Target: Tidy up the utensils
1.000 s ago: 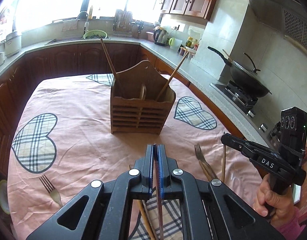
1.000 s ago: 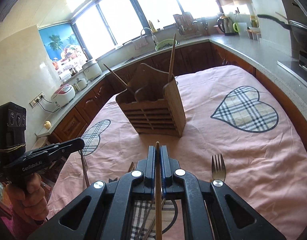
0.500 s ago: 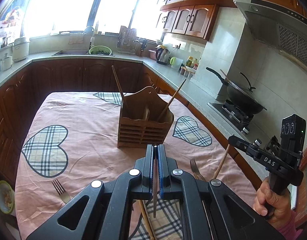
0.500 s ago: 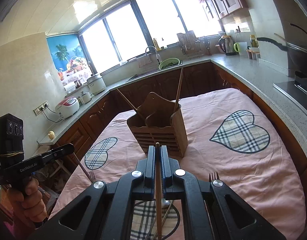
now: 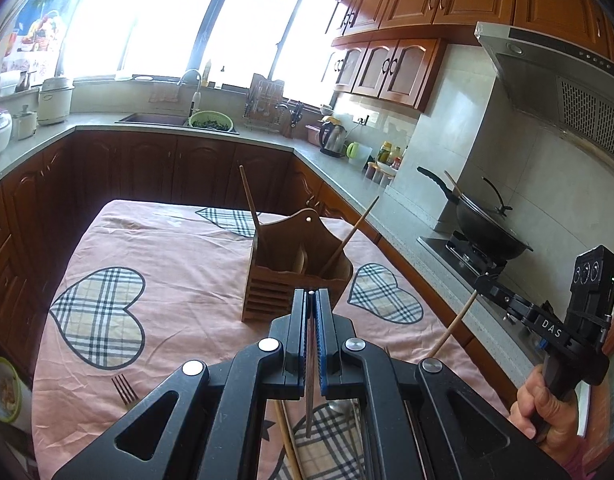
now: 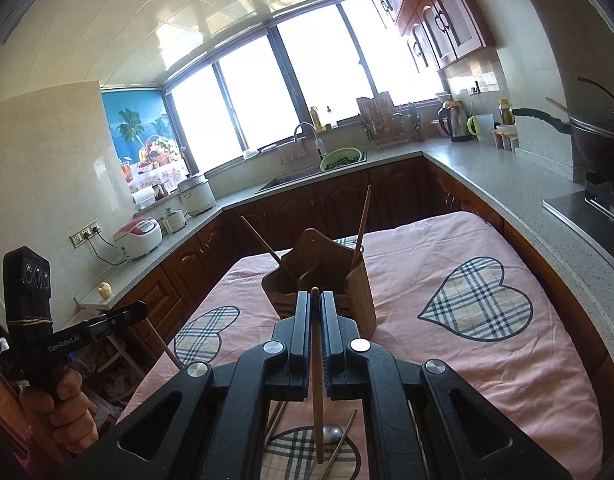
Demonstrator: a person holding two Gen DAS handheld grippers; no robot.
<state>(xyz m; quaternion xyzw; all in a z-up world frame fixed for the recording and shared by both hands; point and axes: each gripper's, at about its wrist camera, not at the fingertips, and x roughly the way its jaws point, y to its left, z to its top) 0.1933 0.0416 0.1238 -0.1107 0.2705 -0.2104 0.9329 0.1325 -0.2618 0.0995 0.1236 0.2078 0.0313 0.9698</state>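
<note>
A wooden utensil holder (image 5: 295,276) stands mid-table on the pink cloth, with two chopsticks (image 5: 251,212) leaning out of it; it also shows in the right wrist view (image 6: 327,280). My left gripper (image 5: 311,296) is shut on a chopstick (image 5: 309,392) and held above the table, short of the holder. My right gripper (image 6: 315,296) is shut on another chopstick (image 6: 317,392), also raised before the holder. It shows from the left wrist view (image 5: 483,282) with its chopstick (image 5: 453,328) hanging down. The left gripper shows in the right wrist view (image 6: 141,312).
A fork (image 5: 125,390) lies on the cloth at the near left. More chopsticks (image 5: 289,440) and a spoon (image 6: 333,434) lie on the cloth under the grippers. A counter with a wok (image 5: 491,232) on the stove runs along the right.
Both grippers have risen from the table, each carrying its chopstick. The holder now sits lower and farther in both views.
</note>
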